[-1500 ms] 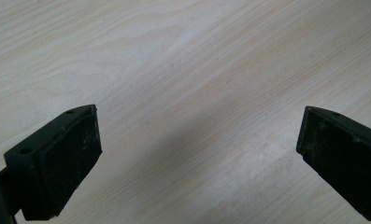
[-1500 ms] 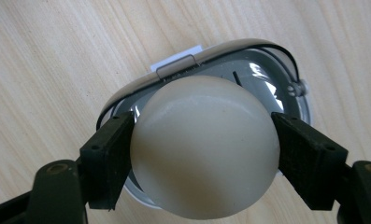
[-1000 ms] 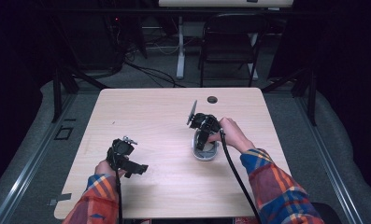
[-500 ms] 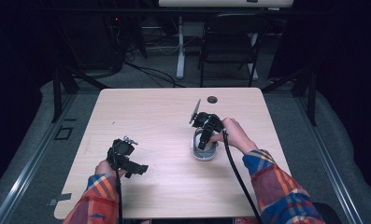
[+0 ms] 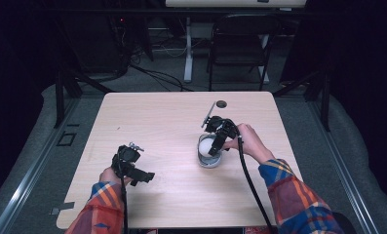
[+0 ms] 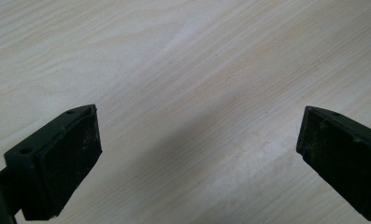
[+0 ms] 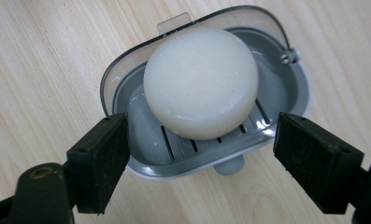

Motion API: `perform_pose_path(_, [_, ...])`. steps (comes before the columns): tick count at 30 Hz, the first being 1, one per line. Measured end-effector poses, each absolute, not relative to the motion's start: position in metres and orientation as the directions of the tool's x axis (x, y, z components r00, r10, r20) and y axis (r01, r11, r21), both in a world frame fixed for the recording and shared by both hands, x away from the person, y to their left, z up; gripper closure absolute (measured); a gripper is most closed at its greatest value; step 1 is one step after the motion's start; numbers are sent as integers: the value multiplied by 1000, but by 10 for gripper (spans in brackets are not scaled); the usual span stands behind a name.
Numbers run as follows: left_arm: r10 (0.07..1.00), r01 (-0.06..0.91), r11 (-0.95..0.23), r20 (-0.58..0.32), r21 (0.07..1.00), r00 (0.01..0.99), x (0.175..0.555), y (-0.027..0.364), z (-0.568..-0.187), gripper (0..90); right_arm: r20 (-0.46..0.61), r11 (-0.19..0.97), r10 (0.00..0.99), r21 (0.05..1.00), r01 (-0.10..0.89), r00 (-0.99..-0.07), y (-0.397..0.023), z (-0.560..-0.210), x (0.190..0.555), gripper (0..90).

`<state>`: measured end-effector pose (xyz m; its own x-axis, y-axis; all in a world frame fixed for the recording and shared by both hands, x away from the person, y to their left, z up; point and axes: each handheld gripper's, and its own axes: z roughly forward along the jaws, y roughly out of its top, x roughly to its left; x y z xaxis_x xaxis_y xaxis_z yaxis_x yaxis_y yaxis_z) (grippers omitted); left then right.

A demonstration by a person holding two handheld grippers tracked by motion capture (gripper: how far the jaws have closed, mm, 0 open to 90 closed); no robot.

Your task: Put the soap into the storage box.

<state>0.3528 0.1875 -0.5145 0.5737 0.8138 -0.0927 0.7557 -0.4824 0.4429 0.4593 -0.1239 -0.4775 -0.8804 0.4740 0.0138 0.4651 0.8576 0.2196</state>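
Observation:
A round white bar of soap [image 7: 201, 81] lies in a grey soap dish [image 7: 286, 88] with a clear lid tipped open behind it. The dish [image 5: 208, 162] sits right of the table's middle. My right gripper [image 7: 199, 158] hangs just above the dish's near end, pointing down. Its jaws have just been opening and now stand apart on either side of the dish's near rim, with no pad pressing on anything. My left gripper [image 5: 145, 176] rests low over the bare wood near the front left. It [image 6: 197, 154] is wide open with nothing between its pads.
The light wooden table [image 5: 162, 122] has a small dark round hole [image 5: 222, 104] near its far edge. A dark chair [image 5: 240, 48] and cables stand on the floor beyond the table. A black cable trails from each gripper toward the person.
The right gripper has lifted slightly off the soap dish and its jaws have spread. The left gripper has stayed where it was.

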Motion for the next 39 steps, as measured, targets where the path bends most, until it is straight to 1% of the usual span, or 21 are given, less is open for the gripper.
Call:
perform_pose_path(1, [813,756,-483,-93,443,574,353,187,-515,0,8,855,476,230,465,-879,-125,-475,458,155])
perform_pose_path(4, [814,756,-482,-93,443,573,353,187,-515,0,0,851,476,253,461,-879,-130,-466,454,140])
perform_pose_path(7, [815,758,-481,-95,442,572,353,187,-515,0,-2,850,477,256,461,-879,-134,-460,452,128])
perform_pose_path(8, [815,758,-480,-94,442,572,353,187,-515,0,-7,849,478,260,460,-878,-138,-455,450,101])
perform_pose_path(11, [815,757,-480,-93,444,572,353,187,-515,0,-16,842,489,270,467,-872,-145,-448,446,74])
perform_pose_path(19, [815,756,-480,-93,446,572,353,188,-514,0,-45,832,506,291,473,-862,-163,-435,435,41])
perform_pose_path(20, [815,756,-478,-96,447,572,353,188,-514,0,-44,826,510,304,475,-859,-168,-433,431,25])
perform_pose_path(25, [813,754,-479,-97,450,574,352,188,-514,0,-54,818,527,302,489,-848,-184,-432,424,0])
perform_pose_path(33, [812,754,-478,-101,451,575,352,188,-514,0,-57,788,567,330,520,-822,-212,-441,411,0])
perform_pose_path(39, [810,752,-479,-102,452,578,352,188,-514,0,-61,780,583,321,538,-810,-227,-449,403,0])
